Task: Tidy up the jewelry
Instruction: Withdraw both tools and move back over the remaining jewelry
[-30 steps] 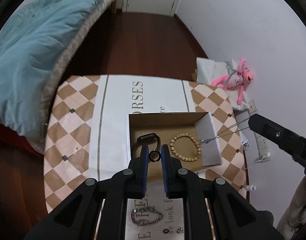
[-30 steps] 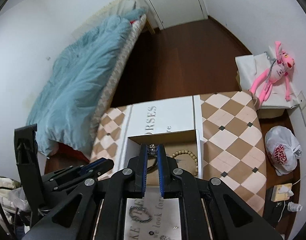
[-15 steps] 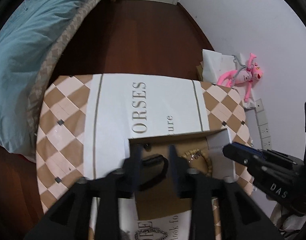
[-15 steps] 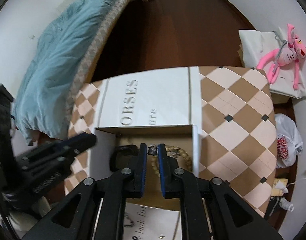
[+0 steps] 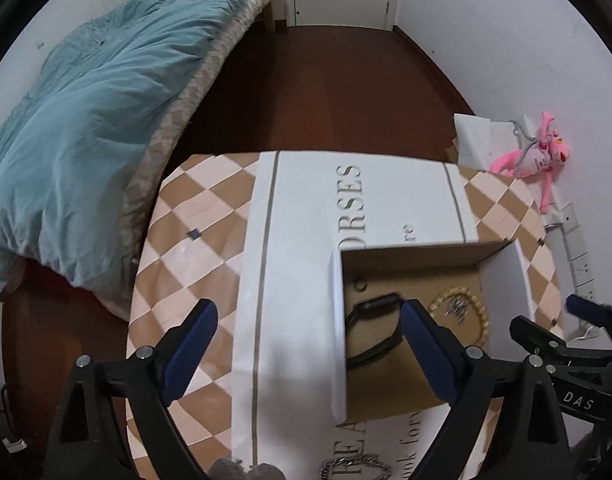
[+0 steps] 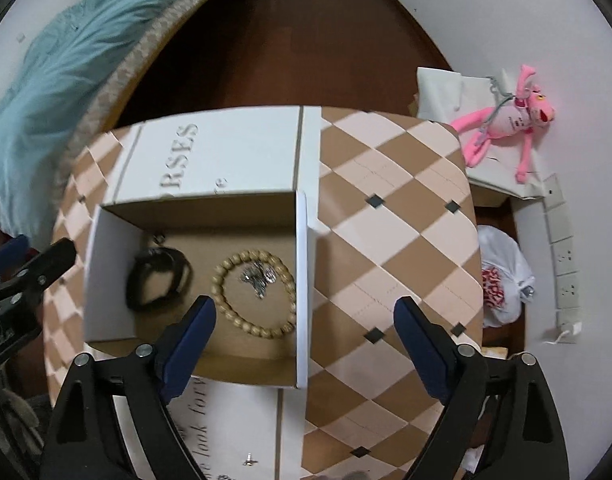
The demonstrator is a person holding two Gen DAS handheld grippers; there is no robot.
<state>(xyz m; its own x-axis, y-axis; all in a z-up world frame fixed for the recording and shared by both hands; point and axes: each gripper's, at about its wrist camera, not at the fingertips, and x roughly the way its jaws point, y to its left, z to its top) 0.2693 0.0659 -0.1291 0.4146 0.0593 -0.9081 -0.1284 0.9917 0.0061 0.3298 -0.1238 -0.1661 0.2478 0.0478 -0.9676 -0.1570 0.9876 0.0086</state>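
An open cardboard box [image 6: 105,264] [image 5: 338,320] sits on a white printed runner on the table. Inside lie a black band [image 6: 157,276] [image 5: 372,328], a wooden bead bracelet [image 6: 253,294] [image 5: 462,312] and a small silver piece [image 6: 257,276] [image 5: 456,306] inside the bracelet's loop. My left gripper [image 5: 306,338] is open and empty above the box's left wall. My right gripper [image 6: 306,334] is open and empty above the box's right wall. A silver chain [image 5: 358,466] lies on the runner near the front edge, and a small silver stud [image 6: 249,459] lies in front of the box.
The round checkered table [image 6: 386,208] stands on a dark wood floor. A bed with a teal duvet [image 5: 85,120] is at the left. A pink plush toy [image 6: 506,120] and a white plastic bag [image 6: 502,284] lie by the right wall.
Both grippers were shut on small pieces over the box; both have opened wide and hold nothing. The silver piece now lies inside the bracelet's loop.
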